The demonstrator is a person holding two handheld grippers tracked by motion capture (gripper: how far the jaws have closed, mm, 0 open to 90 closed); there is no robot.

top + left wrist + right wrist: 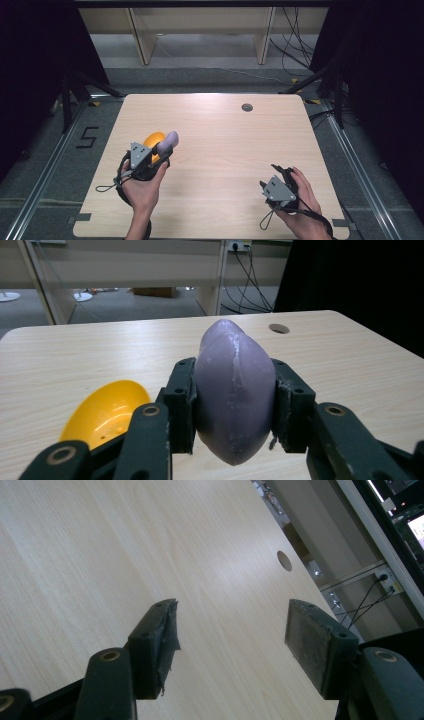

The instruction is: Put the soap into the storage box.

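Note:
My left gripper [162,150] is shut on a lilac, egg-shaped object [234,390], held above the left part of the wooden table [225,150]; the same lilac object [168,142] sticks out ahead of the jaws in the high view. A yellow bowl-like shell [106,412] lies on the table just left of and under that gripper, and the yellow shell [153,140] is partly hidden by the gripper from above. My right gripper [230,630] hangs over the table's near right corner, open with nothing between its pads; from above the right gripper [283,172] is tilted.
A round cable hole [247,107] sits near the table's far edge. Beyond the table stand wooden frame legs [142,40] and loose cables [295,45] on the floor. Black tripod legs [75,90] flank the far corners.

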